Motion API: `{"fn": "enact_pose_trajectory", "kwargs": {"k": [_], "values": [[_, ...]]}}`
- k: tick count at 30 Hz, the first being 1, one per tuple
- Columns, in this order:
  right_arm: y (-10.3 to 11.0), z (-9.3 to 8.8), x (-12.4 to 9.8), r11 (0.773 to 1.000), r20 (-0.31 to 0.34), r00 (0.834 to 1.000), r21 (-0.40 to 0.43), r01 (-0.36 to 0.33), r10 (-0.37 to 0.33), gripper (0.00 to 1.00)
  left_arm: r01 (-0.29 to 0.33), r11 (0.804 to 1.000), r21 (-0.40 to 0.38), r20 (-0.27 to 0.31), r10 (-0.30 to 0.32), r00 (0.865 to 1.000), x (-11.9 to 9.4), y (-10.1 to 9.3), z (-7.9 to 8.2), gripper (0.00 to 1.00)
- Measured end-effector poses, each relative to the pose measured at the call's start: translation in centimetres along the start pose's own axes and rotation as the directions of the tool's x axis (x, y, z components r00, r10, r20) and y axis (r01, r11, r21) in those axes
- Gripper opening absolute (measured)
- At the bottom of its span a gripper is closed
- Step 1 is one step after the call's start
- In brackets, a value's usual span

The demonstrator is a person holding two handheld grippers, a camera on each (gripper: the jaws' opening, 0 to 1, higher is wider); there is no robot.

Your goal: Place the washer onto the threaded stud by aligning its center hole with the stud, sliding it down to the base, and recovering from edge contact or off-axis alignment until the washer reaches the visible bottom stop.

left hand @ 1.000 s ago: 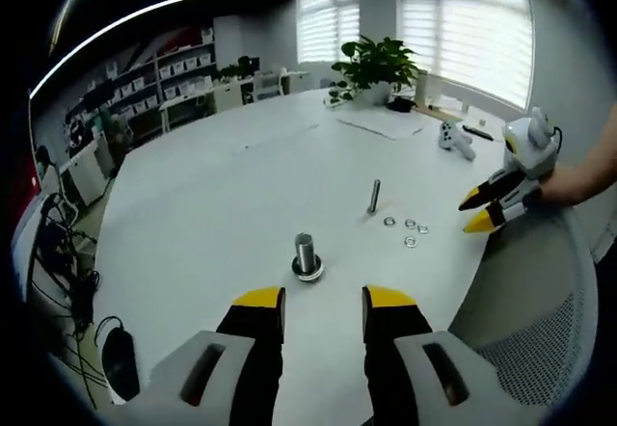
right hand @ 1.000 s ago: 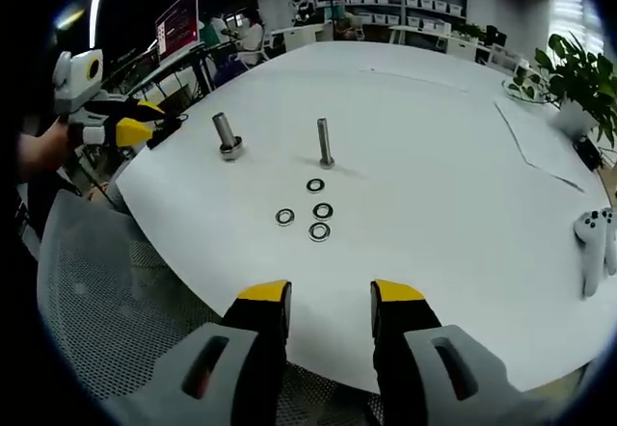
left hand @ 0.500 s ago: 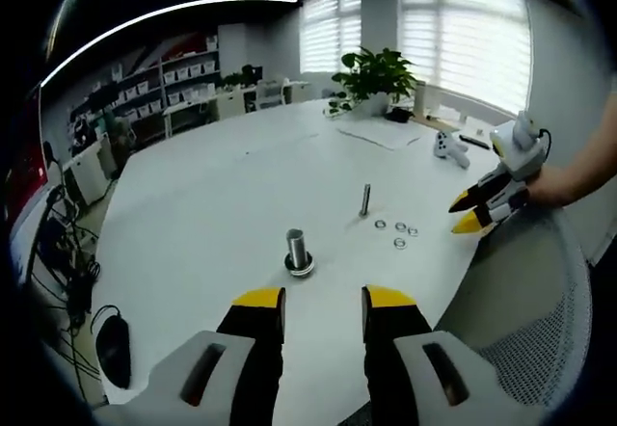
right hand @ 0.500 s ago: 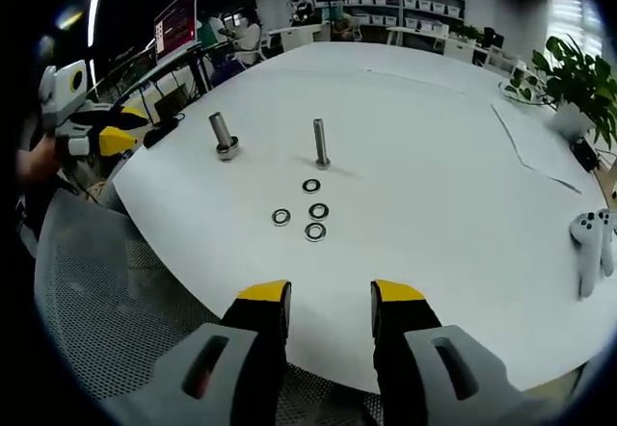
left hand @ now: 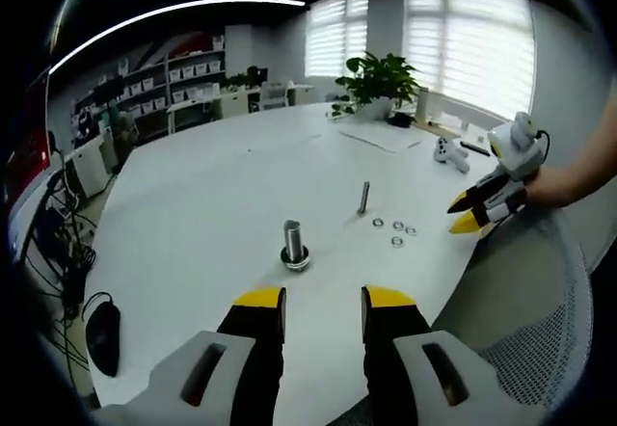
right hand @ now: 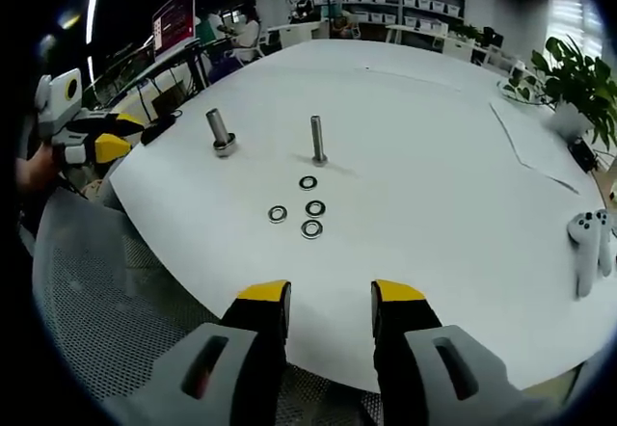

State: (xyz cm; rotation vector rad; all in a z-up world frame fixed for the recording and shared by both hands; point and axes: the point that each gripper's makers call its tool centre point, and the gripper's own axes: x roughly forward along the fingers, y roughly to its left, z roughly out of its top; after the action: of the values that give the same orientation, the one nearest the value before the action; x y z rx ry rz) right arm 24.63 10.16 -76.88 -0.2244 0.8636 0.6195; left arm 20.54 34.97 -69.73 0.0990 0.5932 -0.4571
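Observation:
On the white table (right hand: 434,166) a thin threaded stud (right hand: 317,141) (left hand: 363,198) stands upright. Several loose steel washers (right hand: 307,208) (left hand: 395,230) lie flat just in front of it. A thicker bolt (right hand: 219,133) (left hand: 293,245) stands on its own wide base to one side. My right gripper (right hand: 330,303) is open and empty above the table's near edge, well short of the washers; it also appears at the right of the left gripper view (left hand: 474,210). My left gripper (left hand: 322,303) is open and empty, near the thick bolt, and shows at the left of the right gripper view (right hand: 114,136).
A mesh chair back (right hand: 116,320) lies below the table edge. A white game controller (right hand: 590,249), a sheet of paper (right hand: 540,146) and a potted plant (left hand: 378,77) sit at the far side. A black mouse (left hand: 99,324) and cables lie off the table.
Both views have drawn back a little, so the stud, bolt and washers look slightly farther off. Nothing on the table has moved and both grippers stay open.

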Motion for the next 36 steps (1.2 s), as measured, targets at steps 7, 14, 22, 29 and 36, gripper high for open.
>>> {"fn": "enact_pose_trajectory", "kwargs": {"k": [7,14,22,29,36], "values": [[0.0,0.0,0.1,1.000,-0.001,1.000,-0.001,0.000,0.000,0.36,0.014,1.000,0.009,-0.004,-0.014,1.000,0.4,-0.4,-0.5,0.29],[0.0,0.1,0.1,1.000,0.004,1.000,-0.001,-0.002,0.002,0.36,0.019,1.000,0.007,-0.005,-0.019,1.000,0.1,-0.6,-0.9,0.29],[0.0,0.0,0.1,1.000,-0.003,1.000,-0.004,-0.004,0.004,0.36,0.014,1.000,-0.003,-0.001,-0.014,1.000,0.1,-0.5,-1.0,0.28],[0.0,0.0,0.1,1.000,-0.003,1.000,-0.004,-0.005,0.005,0.36,0.014,1.000,-0.007,-0.016,-0.014,1.000,0.0,-0.6,-1.5,0.28],[0.0,-0.1,0.1,1.000,-0.007,1.000,-0.004,-0.005,0.005,0.36,0.021,1.000,0.009,-0.026,-0.021,0.999,0.1,-0.8,-1.6,0.28]]}}
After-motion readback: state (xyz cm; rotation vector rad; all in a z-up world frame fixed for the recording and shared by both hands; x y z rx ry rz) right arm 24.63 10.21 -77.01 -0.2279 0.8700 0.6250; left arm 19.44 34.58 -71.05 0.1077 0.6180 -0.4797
